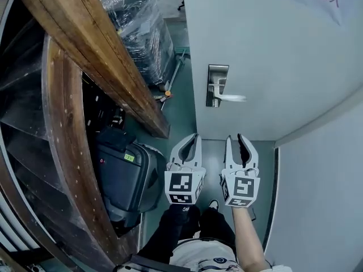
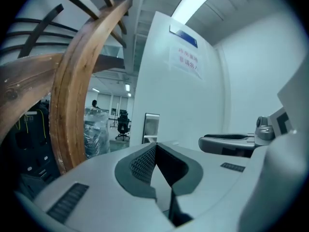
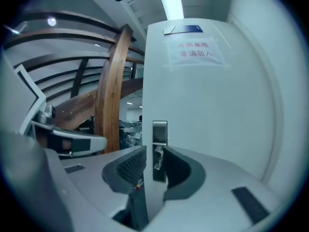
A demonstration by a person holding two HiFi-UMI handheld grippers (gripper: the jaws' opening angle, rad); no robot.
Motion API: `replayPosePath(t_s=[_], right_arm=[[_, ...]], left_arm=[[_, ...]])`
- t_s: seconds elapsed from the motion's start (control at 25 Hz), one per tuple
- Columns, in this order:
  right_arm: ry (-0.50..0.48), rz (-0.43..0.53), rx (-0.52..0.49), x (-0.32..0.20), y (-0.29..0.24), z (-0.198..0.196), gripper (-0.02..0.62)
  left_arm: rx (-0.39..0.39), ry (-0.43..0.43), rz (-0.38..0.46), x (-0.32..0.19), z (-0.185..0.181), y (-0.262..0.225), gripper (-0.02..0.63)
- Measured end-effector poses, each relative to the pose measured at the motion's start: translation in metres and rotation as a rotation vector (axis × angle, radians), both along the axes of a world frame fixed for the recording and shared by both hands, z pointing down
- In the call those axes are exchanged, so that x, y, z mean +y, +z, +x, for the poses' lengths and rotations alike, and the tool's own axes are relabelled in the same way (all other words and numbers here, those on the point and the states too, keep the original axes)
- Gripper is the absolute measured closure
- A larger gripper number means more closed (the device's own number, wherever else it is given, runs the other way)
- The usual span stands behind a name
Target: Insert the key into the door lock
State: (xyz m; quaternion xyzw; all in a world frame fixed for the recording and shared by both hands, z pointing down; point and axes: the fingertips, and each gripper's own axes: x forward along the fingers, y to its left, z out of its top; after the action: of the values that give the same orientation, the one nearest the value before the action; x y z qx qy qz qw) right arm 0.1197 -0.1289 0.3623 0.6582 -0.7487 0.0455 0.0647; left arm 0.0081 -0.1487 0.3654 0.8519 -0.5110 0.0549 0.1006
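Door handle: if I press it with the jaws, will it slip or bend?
The lever looks like smooth polished metal, so jaws may slide off it. It seems rigid and fixed at one end to the lock plate, so it probably pivots rather than bends.

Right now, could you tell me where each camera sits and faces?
Head view: on the person's head, steeply down at the door and its lock plate; left gripper, right gripper, a forearm and legs show.
Left gripper view: on that gripper, along its shut jaws toward door and wooden beam; right gripper at right.
Right gripper view: on that gripper, lock plate framed between its parted jaws; left gripper at left.
Shared: all three show the lock plate.
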Motion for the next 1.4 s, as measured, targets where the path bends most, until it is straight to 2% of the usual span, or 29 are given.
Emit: replayPosePath(t_s=[0.28, 0.4, 0.72, 0.92, 1.4], right_arm=[[0.033, 0.091, -0.024, 0.053, -0.085, 0.026, 0.525], [0.065, 0.129, 0.001, 0.066, -0.108, 0.040, 0.575], [0.078, 0.143, 0.007, 0.080, -0.137, 0.066, 0.588], [0.071, 0.151, -0.014, 0.080, -0.149, 0.068, 0.588], [0.041, 0.169, -0.043, 0.071, -0.155, 0.061, 0.589]], left_arm=[[0.033, 0.031, 0.078, 0.034, 0.030, -0.076, 0.604], [0.018, 0.053, 0.108, 0.043, 0.040, -0.092, 0.604], [0.005, 0.086, 0.160, 0.056, 0.068, -0.119, 0.604], [0.005, 0.111, 0.201, 0.059, 0.084, -0.139, 0.604], [0.000, 0.106, 0.220, 0.050, 0.084, -0.148, 0.604]])
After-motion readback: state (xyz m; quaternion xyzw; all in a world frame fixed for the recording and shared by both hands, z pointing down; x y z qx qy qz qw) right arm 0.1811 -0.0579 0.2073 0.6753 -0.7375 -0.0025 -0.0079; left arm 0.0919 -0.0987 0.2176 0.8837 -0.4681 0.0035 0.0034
